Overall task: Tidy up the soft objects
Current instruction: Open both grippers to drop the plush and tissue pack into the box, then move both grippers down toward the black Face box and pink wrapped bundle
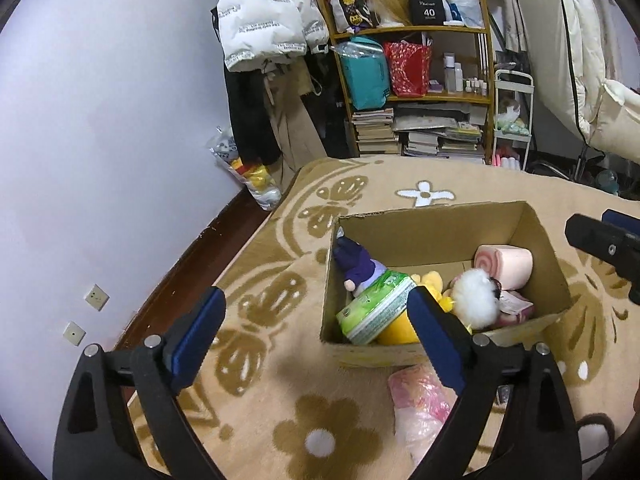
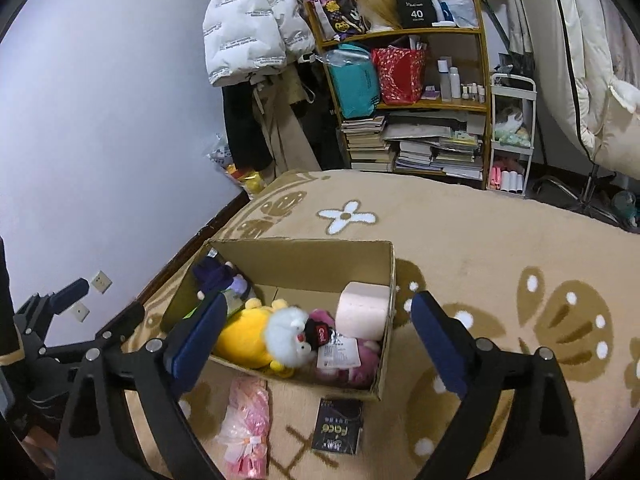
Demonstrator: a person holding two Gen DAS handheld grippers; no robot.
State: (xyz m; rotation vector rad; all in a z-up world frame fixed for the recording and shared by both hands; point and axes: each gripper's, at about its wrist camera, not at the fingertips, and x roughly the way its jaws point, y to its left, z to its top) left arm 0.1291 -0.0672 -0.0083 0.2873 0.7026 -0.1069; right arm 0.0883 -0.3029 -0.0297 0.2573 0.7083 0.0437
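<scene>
An open cardboard box (image 1: 436, 220) (image 2: 304, 256) sits on the beige rug. It holds a purple plush (image 1: 356, 264), a green tissue pack (image 1: 376, 308), a yellow plush (image 2: 244, 336), a white fluffy toy (image 2: 288, 340), a pink roll-cake cushion (image 1: 506, 266) (image 2: 362, 314) and a magenta plush (image 2: 362, 364). A pink bagged item (image 1: 420, 404) (image 2: 246, 424) and a black packet (image 2: 338, 426) lie on the rug in front of the box. My left gripper (image 1: 316, 332) is open and empty above the box's near left corner. My right gripper (image 2: 316, 336) is open and empty above the box.
A wooden shelf (image 1: 416, 32) with books, bags and bottles stands at the back, with hanging coats (image 1: 264, 20) to its left. A white trolley (image 2: 512, 136) stands right of it. A lilac wall (image 1: 100, 120) borders the rug's left edge. A plastic bag (image 1: 248, 172) leans there.
</scene>
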